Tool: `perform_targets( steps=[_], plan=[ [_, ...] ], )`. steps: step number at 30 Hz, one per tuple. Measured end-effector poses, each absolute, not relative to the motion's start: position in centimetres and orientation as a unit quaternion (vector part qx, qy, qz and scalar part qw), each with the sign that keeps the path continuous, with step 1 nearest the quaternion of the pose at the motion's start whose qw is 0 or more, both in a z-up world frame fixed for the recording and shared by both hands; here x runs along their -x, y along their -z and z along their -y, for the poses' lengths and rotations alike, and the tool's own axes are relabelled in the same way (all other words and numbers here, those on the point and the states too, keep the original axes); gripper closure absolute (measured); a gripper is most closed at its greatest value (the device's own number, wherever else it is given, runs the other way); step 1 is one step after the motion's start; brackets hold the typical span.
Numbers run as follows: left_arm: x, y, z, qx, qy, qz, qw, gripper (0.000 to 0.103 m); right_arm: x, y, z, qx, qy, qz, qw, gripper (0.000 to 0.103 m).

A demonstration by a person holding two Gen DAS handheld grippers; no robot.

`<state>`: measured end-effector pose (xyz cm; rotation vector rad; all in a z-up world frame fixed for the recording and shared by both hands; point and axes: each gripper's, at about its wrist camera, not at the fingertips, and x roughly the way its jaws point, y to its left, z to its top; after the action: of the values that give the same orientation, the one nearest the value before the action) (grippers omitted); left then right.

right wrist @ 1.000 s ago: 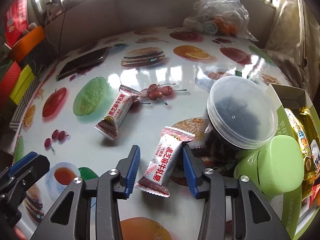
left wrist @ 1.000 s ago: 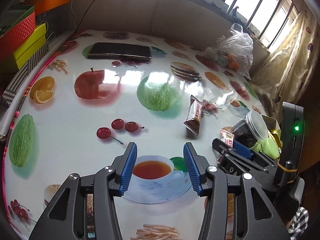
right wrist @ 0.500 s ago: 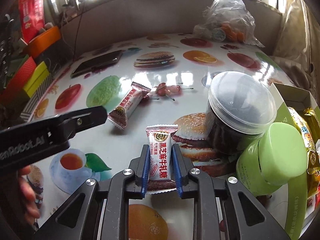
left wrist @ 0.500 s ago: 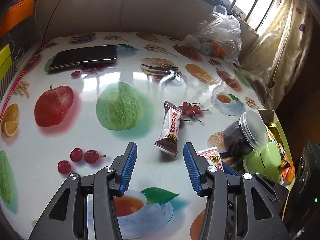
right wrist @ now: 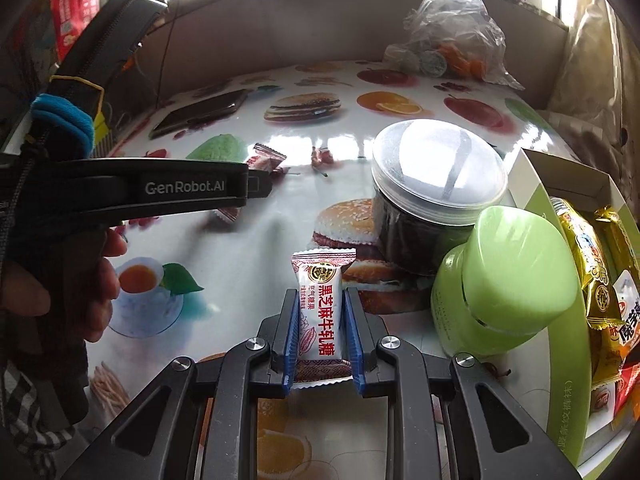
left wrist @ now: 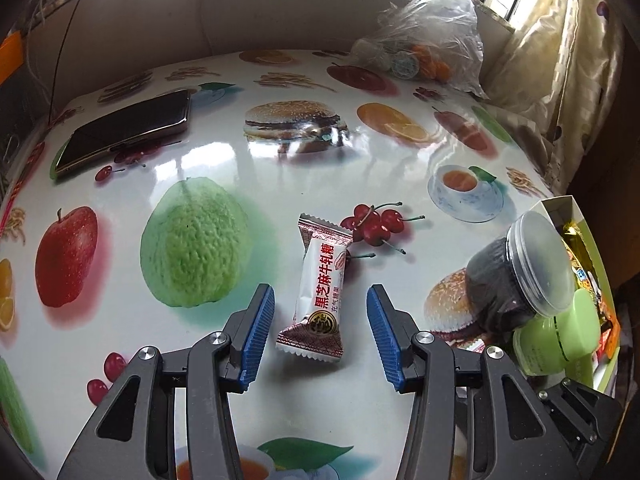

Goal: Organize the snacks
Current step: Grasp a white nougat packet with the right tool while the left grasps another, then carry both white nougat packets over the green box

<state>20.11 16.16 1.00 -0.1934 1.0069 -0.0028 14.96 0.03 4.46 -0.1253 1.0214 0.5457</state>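
A white and maroon nougat candy (left wrist: pixel 320 288) lies flat on the fruit-print table (left wrist: pixel 240 168). My left gripper (left wrist: pixel 320 334) is open, one finger on each side of the candy's near end. My right gripper (right wrist: pixel 320 330) is shut on a second, like candy (right wrist: pixel 322 312) and holds it just above the table. The snack box (right wrist: pixel 560 360) with gold and red packets stands at the right in the right wrist view. The first candy (right wrist: pixel 266 158) shows there behind the left gripper's arm.
A dark-filled jar with a clear lid (right wrist: pixel 432 204) and a green jar (right wrist: pixel 504 276) lean by the box. A phone (left wrist: pixel 124 132) lies at the far left. A plastic bag (left wrist: pixel 424 52) sits at the back. The person's left hand (right wrist: pixel 100 264) is close on the left.
My left gripper moved forward and right until its open fingers flank the lying candy. My right gripper closed on the second candy and lifted it slightly.
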Motion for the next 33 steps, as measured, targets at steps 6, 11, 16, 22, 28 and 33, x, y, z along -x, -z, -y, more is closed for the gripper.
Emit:
perform_targets(
  steps=[6,11,16,22,28,33],
  plan=[
    [-20.6,-0.9,-15.9,0.086,-0.002,-0.48,0.873,0.068,-15.0,-4.5,0.0,0.056,-0.258,-0.483,0.835,0.082],
    [-20.7,-0.9,-15.9,0.081,-0.007,-0.48,0.873,0.08,-15.0,-4.5,0.0,0.053,-0.258,-0.484,0.835,0.082],
    [-20.6,-0.9,-16.0,0.085,-0.015,-0.479,0.874,0.083,-15.0,-4.5,0.0,0.053,-0.258,-0.483,0.835,0.082],
    [-19.5,-1.4,-16.6,0.096,-0.024,-0.47,0.877,0.083,-15.0,-4.5,0.0,0.054,-0.26,-0.484,0.834,0.083],
    [-18.1,-2.6,-17.0,0.098,-0.028,-0.459,0.883,0.083,-14.5,-5.1,-0.1,0.057,-0.267,-0.478,0.835,0.083],
    [-16.9,-3.8,-17.0,0.1,-0.031,-0.449,0.887,0.083,-13.9,-5.9,-0.1,0.06,-0.271,-0.47,0.838,0.083]
  ],
)
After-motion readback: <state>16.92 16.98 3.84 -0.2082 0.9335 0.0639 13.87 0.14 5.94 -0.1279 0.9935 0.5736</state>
